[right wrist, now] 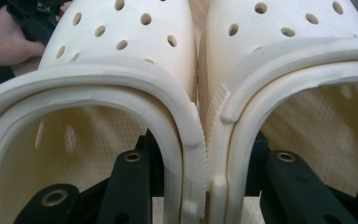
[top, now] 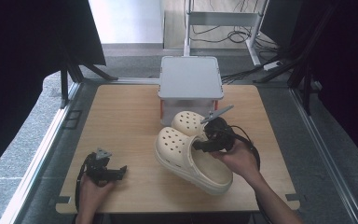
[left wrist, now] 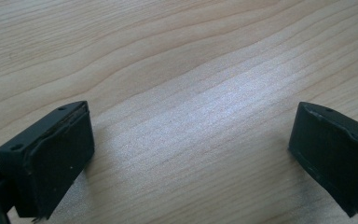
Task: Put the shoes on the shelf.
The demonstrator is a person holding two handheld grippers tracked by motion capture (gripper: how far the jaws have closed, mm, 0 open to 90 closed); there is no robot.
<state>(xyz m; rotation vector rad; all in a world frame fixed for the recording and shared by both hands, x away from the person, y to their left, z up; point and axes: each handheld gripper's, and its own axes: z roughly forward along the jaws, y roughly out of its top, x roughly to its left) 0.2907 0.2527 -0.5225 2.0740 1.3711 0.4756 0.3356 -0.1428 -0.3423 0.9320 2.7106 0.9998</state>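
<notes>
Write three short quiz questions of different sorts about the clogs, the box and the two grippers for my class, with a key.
1. True or false: the left gripper holds a clog.
2. What does the right gripper pinch? A) one jaw inside each of the two cream clogs, their inner walls pressed together B) the grey lid C) a cable
3. Fill in: the lidded box stands at the table's ____ edge, beyond the clogs.

Key: 1 false; 2 A; 3 far.

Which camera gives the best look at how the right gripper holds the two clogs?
The right gripper view: one jaw sits inside each cream clog, pressing their inner walls together. The high view shows the right gripper at the clogs; the left gripper view shows bare table.
</notes>
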